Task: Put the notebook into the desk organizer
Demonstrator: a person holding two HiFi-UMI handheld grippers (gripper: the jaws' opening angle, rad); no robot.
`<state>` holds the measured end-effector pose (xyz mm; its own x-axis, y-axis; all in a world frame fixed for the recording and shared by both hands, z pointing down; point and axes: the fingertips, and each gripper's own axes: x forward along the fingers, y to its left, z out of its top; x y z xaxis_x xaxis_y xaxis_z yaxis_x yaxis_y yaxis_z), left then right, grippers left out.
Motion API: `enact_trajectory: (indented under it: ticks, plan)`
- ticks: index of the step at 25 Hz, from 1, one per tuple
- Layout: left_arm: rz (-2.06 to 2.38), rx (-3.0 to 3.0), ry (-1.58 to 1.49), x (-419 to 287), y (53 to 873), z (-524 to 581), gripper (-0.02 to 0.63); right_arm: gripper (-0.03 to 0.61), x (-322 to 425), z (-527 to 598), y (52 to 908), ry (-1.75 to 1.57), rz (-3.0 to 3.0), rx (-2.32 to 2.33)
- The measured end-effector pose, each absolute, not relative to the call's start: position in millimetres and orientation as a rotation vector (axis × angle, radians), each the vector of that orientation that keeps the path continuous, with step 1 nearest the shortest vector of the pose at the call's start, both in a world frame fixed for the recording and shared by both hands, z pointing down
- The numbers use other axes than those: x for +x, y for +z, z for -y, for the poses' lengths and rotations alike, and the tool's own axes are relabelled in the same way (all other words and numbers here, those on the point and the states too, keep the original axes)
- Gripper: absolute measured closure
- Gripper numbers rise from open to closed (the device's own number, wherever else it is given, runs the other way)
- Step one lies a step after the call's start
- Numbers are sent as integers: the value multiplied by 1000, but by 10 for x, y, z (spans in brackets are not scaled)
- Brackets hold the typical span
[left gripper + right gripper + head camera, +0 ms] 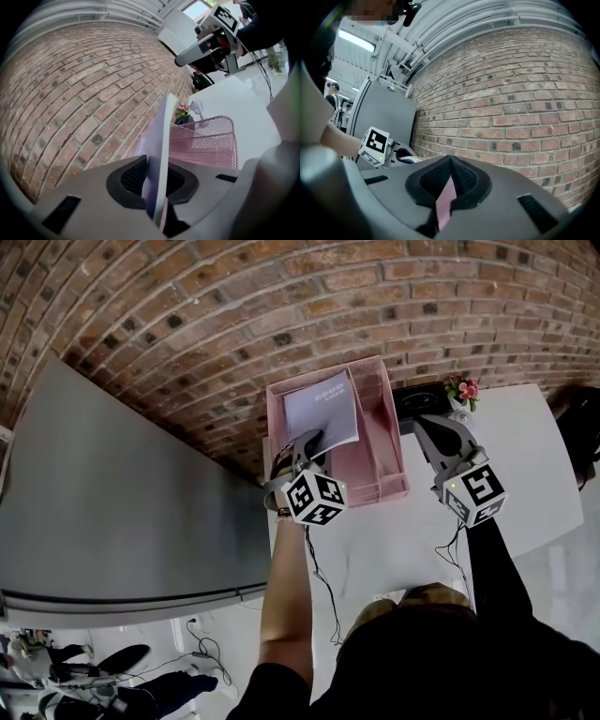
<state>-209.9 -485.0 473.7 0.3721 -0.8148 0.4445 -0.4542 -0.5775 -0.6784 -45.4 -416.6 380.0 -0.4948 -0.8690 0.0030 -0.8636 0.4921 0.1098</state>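
Observation:
The pink mesh desk organizer (380, 442) stands on the white table against the brick wall. A white, pale lavender notebook (323, 407) rests tilted in its left part, its top edge towards the wall. My left gripper (307, 442) is shut on the notebook's near lower edge. The left gripper view shows the notebook (159, 136) edge-on between the pads of the left gripper (157, 164), with the organizer (206, 140) behind it. To the organizer's right, my right gripper (433, 423) is shut and holds nothing. The right gripper view shows the right gripper (449, 161) with its jaw tips together.
A large grey panel (112, 502) fills the left. A small flower pot (464, 390) and a black object (417, 399) sit right of the organizer by the brick wall (234, 315). The white table (534, 456) runs right; cables hang off its near edge.

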Motion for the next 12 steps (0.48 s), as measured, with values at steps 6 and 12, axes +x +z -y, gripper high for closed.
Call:
enact_trajectory:
  ticks: [6, 12]
  plan:
    - [-1068, -2272, -1121, -2069, 4868, 4825, 549, 558, -456, 4171, 3823, -137, 2675, 1536]
    - [-1051, -2347, -1137, -2049, 4935, 4832, 538, 558, -444, 4175, 3817, -128, 2674, 1541]
